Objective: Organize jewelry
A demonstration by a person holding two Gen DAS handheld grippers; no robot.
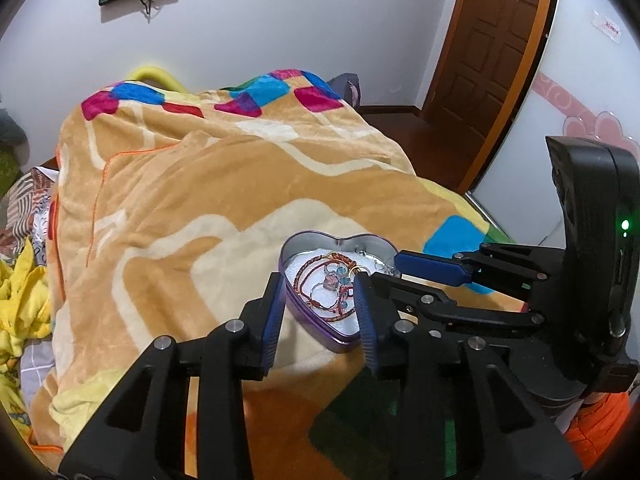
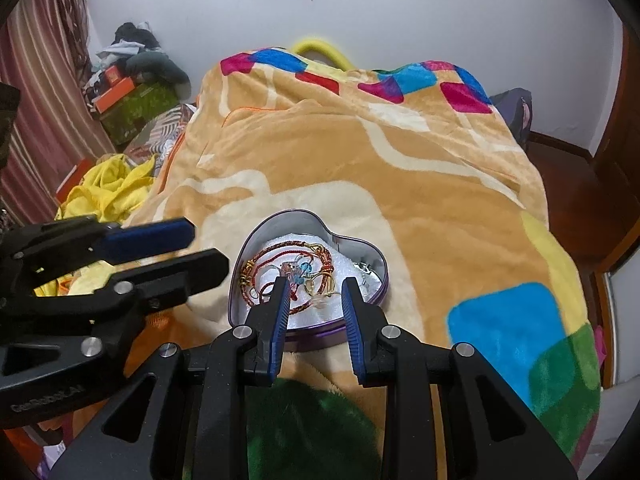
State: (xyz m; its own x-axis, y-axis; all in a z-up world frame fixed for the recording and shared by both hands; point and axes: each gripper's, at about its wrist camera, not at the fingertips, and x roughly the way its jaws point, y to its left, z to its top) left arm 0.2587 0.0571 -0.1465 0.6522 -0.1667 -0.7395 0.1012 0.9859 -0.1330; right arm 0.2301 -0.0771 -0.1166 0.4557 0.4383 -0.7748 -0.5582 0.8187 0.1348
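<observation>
On top of the bed, a purple heart-shaped tin sits on the orange plush blanket, lid off, with a tangle of jewelry inside on a white lining: red braided cord bracelets, gold bits, a couple of blue beads. Both grippers are parked right over it. The right gripper comes straight at the tin's pointed end, jaws spread moderately wide and holding nothing, tips hovering just above the pile, so it looks like the nearer one for a pick. The left gripper comes in from the tin's other side, jaws also apart and empty, straddling the near rim in its own view. The tin's long axis runs roughly away from the right gripper, lobes at the far end. The bracelets are knotted together, so pulling one probably drags the rest. Only readable writing is on the left gripper's body, something like "GenRobot.AI", a bit blurry.
</observation>
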